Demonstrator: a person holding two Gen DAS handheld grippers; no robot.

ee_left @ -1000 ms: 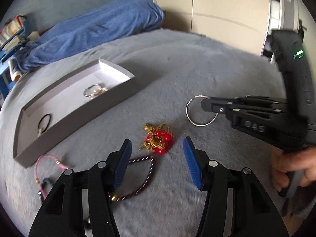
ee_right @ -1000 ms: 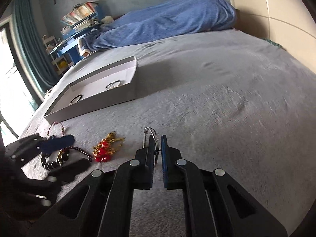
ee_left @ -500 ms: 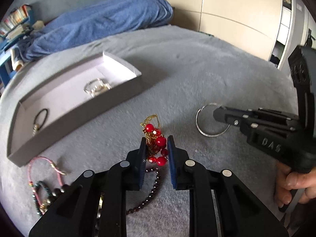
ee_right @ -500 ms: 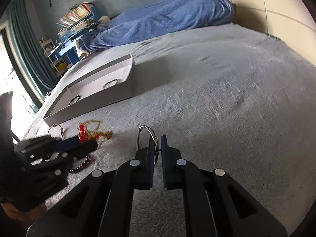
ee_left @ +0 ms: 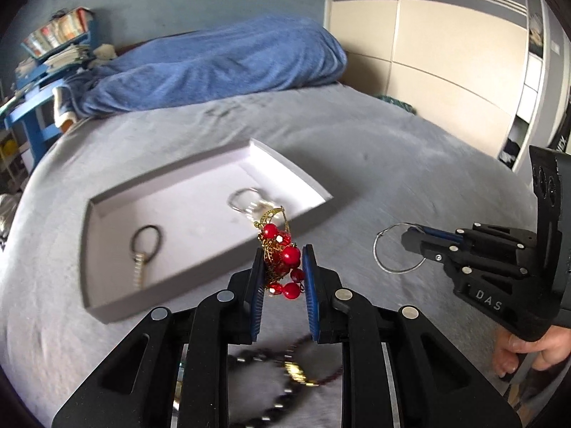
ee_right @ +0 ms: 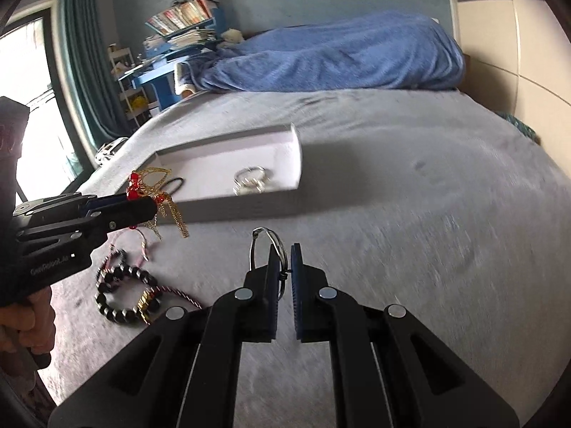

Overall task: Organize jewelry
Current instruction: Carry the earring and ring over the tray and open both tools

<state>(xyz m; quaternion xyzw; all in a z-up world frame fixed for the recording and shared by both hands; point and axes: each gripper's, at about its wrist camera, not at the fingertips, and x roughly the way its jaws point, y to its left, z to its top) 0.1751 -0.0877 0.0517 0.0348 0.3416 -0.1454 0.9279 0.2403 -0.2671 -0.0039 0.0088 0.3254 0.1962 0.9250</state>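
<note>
I hold the left gripper (ee_left: 282, 278) closed on the red bead ornament (ee_left: 280, 260); its gold chains hang below the fingers, clear of the grey bedspread (ee_left: 392, 149). The ornament sits just in front of the near wall of the white tray (ee_left: 107, 306). I hold the right gripper (ee_right: 283, 274) nearly closed on the thin metal ring (ee_right: 267, 246), which stands upright between the pads, in front of the tray and to its right. Inside the tray lie a silver bracelet (ee_left: 249, 205) toward its right end and a dark loop bracelet (ee_left: 146, 246) toward its left. A black bead bracelet (ee_right: 125, 296) lies on the bedspread in front of the tray.
</note>
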